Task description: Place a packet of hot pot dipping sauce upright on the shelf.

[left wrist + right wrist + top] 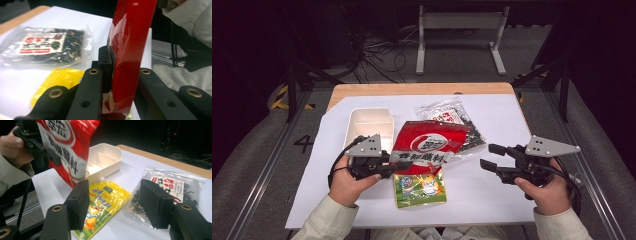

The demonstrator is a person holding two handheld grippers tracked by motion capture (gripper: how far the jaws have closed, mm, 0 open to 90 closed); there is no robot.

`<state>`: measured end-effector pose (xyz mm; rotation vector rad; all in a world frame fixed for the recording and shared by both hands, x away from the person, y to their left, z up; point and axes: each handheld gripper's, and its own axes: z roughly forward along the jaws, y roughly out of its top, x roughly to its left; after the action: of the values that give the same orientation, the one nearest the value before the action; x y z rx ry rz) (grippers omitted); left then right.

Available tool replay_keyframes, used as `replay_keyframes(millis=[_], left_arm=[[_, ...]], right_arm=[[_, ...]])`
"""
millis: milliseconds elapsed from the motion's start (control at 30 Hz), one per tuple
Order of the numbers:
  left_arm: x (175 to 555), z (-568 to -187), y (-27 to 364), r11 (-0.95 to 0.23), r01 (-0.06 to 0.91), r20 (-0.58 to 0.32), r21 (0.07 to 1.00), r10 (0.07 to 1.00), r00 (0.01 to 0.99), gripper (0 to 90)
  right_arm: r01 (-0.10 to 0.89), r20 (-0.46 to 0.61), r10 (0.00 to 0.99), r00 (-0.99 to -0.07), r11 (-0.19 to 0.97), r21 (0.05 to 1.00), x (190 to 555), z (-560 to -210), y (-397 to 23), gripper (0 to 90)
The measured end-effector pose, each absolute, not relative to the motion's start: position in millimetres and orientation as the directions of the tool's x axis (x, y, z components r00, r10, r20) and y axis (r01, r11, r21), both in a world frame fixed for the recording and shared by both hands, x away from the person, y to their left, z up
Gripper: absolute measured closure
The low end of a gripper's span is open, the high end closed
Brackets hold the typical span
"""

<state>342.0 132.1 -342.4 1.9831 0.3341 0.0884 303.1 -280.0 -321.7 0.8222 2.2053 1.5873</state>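
My left gripper point(393, 168) is shut on the lower left edge of a red packet point(431, 144) with white lettering, which is lifted off the table. In the left gripper view the red packet point(130, 50) stands edge-on, pinched between the black jaws. A yellow-green pouch point(419, 189) lies flat on the white sheet under the packet's lower edge. A clear bag of dark dried bits point(451, 117) with a red-white label lies behind. My right gripper point(491, 157) stands open at the right, nothing between its jaws. In the right gripper view the yellow pouch point(103, 202) lies beyond my right gripper point(115, 202).
A white plastic box point(371, 125) with a divider stands at the back left of the white sheet point(492, 200), just behind the left hand. The wooden table edge point(422, 89) runs along the back. The floor with cables and a metal frame lies beyond.
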Motion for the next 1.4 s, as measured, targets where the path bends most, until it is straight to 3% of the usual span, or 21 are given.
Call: replay_keyframes(millis=[633, 1400], left_arm=[[374.5, -331.1, 176.2, -0.273, 0.223, -0.103, 0.936, 0.393, 0.914, 82.1], [425.4, -327.2, 215.6, -0.241, 0.250, -0.100, 0.938, 0.501, 0.859, 82.2]], right_arm=[[0.322, 0.111, 0.627, -0.771, 0.235, 0.917, 311.2, -330.2, -286.4, 40.4], [0.367, 0.141, 0.663, -0.735, 0.214, 0.905, 306.9, -338.7, -299.1, 39.3]])
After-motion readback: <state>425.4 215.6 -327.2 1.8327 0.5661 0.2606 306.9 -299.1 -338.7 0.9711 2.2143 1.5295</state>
